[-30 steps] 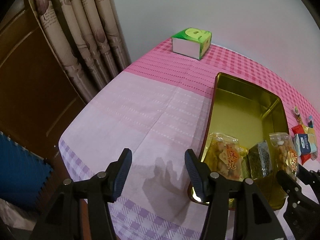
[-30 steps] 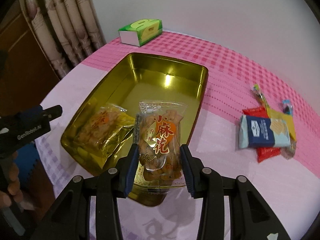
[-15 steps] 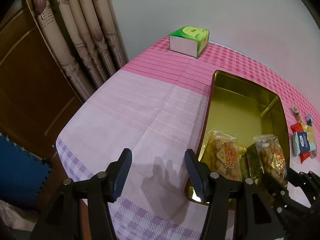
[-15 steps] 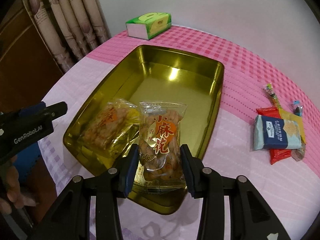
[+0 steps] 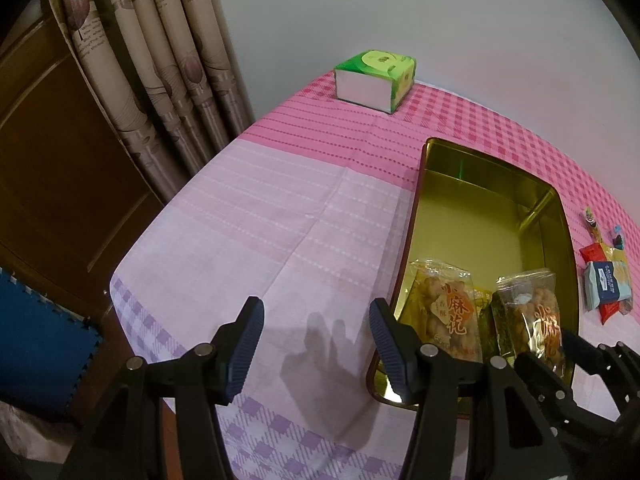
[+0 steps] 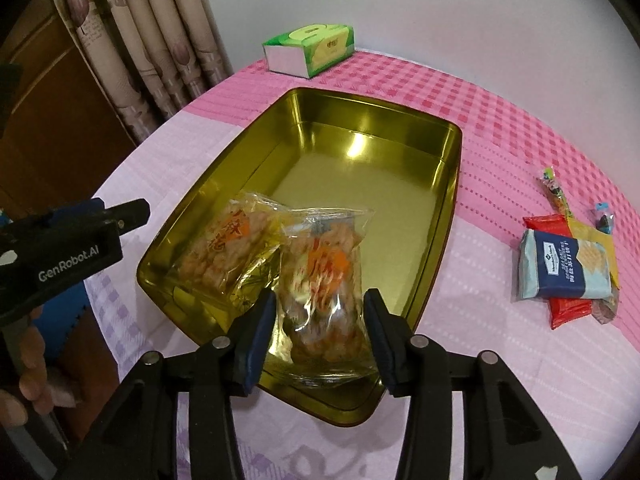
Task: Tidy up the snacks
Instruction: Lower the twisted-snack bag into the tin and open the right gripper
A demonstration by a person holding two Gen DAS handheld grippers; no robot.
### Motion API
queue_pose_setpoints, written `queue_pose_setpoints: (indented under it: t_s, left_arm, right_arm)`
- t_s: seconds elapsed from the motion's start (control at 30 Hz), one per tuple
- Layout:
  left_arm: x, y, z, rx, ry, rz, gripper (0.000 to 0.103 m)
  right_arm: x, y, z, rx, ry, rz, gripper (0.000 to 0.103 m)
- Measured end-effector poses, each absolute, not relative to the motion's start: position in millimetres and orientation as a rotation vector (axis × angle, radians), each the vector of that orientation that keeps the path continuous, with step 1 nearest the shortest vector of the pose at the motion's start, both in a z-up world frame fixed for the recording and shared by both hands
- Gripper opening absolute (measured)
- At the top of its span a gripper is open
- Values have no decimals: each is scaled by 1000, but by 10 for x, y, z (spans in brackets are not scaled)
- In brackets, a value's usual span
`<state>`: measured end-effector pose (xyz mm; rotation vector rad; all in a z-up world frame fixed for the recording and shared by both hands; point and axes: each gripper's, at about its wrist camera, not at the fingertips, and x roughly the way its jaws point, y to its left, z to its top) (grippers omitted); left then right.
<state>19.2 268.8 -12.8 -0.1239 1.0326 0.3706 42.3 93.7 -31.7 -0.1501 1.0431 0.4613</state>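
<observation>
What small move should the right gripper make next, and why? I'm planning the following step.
Probably lift the right gripper clear. Its jaws are opening around the clear packet of fried twists, already lying inside the gold metal tin. More wrapped snacks wait on the pink cloth.

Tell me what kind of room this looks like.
Probably a room in a home: a table under a pink checked tablecloth, patterned curtains beside a wooden door, a green tissue box and a gold snack tin.
</observation>
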Motion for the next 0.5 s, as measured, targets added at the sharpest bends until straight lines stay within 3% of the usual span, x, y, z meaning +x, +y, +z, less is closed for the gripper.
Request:
queue_pose_setpoints:
  t_s: [0.5]
  left_arm:
    - [203,2664,-144,-97,1033,367,56]
  right_arm:
    - [452,218,-36,-65,975,355,52]
